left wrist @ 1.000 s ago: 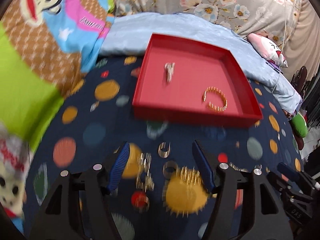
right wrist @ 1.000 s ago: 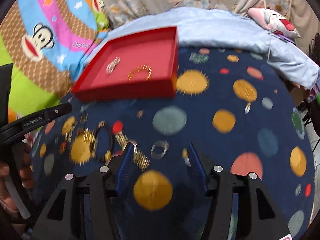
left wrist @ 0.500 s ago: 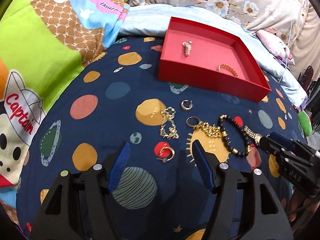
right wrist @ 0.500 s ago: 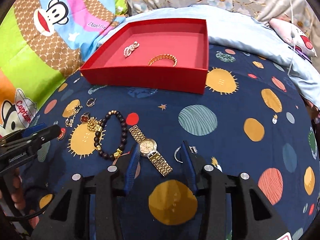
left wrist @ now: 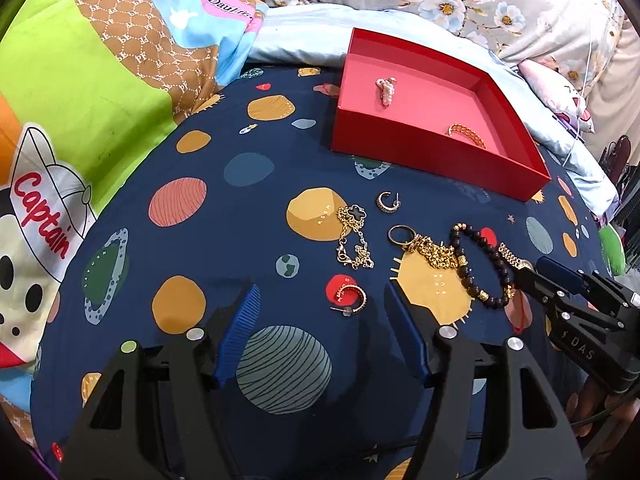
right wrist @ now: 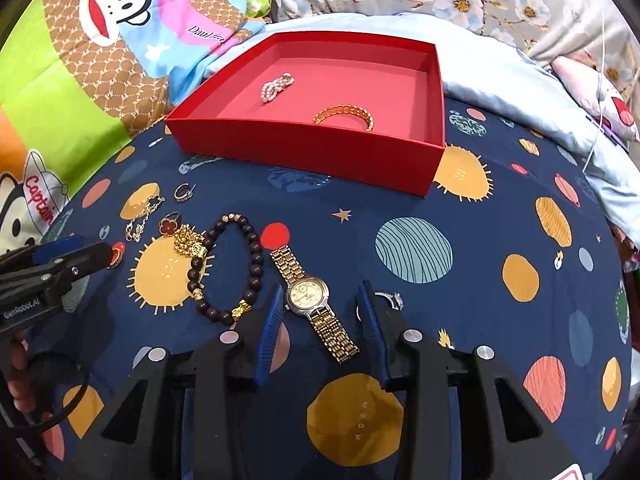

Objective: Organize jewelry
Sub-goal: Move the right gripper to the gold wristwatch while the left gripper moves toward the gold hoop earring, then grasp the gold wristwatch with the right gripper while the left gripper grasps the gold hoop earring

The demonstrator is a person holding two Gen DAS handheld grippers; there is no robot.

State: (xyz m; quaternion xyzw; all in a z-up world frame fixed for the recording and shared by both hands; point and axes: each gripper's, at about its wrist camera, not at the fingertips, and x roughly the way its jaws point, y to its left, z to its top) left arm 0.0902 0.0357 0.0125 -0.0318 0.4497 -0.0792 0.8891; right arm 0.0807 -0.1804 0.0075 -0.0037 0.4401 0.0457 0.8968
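A red tray [left wrist: 432, 164] [right wrist: 304, 148] holds a pearl piece [right wrist: 277, 87] and a gold bracelet [right wrist: 343, 114]. Loose jewelry lies on the navy planet-print cover. My left gripper [left wrist: 322, 316] is open, with a gold hoop earring [left wrist: 350, 299] between its fingertips. A gold chain [left wrist: 354, 236], a small hoop [left wrist: 387, 202], a ring with a gold charm [left wrist: 424, 244] and a dark bead bracelet [left wrist: 480, 266] lie beyond. My right gripper [right wrist: 318, 308] is open around a gold watch [right wrist: 310, 298]. A silver ring [right wrist: 390, 300] lies by its right finger.
Cartoon-print quilts [left wrist: 80, 80] rise at the left. A pale blue sheet [right wrist: 500, 64] and floral bedding [left wrist: 460, 4] lie behind the tray. The right gripper shows at the right edge of the left wrist view [left wrist: 568, 292].
Both grippers have pulled back and lowered toward the loose jewelry. The right gripper has closed in around the watch; the left has come up to the hoop earring.
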